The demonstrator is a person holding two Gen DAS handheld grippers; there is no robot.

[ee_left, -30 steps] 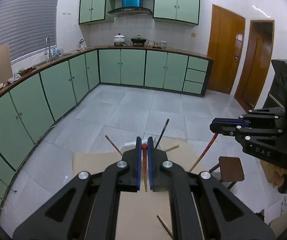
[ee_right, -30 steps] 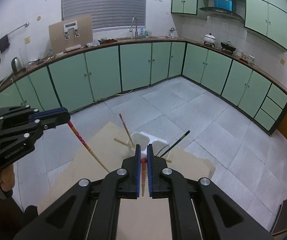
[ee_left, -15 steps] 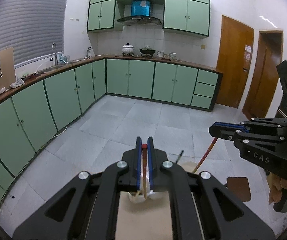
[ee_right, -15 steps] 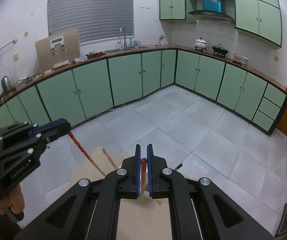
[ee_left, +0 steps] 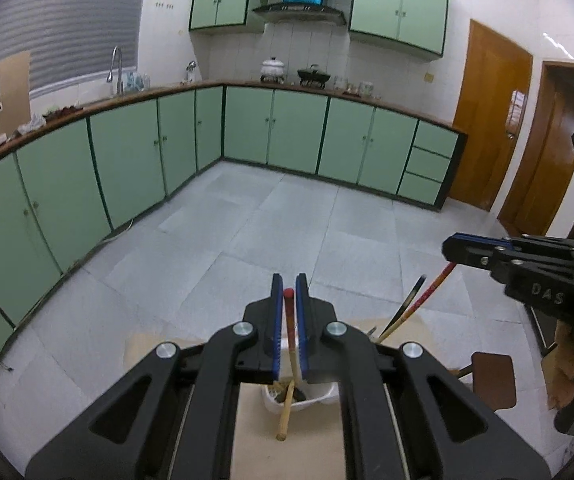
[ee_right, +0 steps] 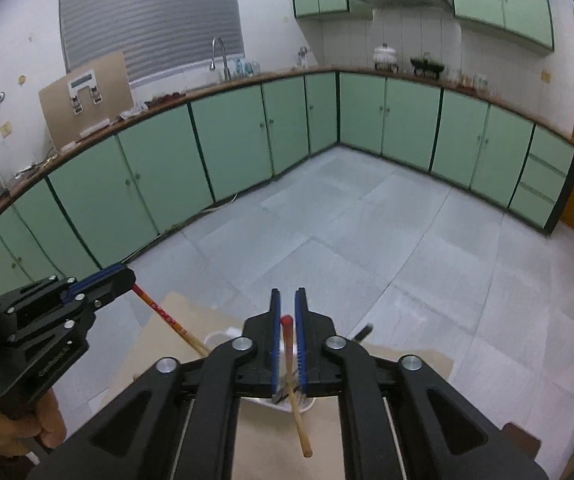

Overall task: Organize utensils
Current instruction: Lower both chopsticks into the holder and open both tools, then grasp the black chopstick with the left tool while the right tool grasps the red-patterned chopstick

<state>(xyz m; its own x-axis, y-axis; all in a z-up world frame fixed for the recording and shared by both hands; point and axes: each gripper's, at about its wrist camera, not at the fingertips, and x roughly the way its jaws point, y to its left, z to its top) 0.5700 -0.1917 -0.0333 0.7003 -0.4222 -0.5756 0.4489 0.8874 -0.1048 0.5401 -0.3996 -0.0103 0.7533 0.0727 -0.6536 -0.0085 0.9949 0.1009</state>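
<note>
My left gripper (ee_left: 288,286) is shut on a red-topped wooden chopstick (ee_left: 291,356) that hangs down over a white utensil holder (ee_left: 319,399) on a cardboard-topped table. My right gripper (ee_right: 287,300) is shut on another red-topped chopstick (ee_right: 295,388), also above the white holder (ee_right: 217,336). Each gripper shows in the other's view: the right one (ee_left: 453,246) at the right edge, the left one (ee_right: 125,276) at the left. A black chopstick (ee_left: 407,306) stands in the holder.
The cardboard table top (ee_right: 167,340) lies under both grippers. A brown stool (ee_left: 491,380) stands at the right. Green kitchen cabinets (ee_left: 127,168) line the far walls, with grey tiled floor (ee_left: 287,220) between.
Both grippers have lifted and tilted, each still holding its chopstick; the white holder has slid from ahead of the fingers to beneath them.
</note>
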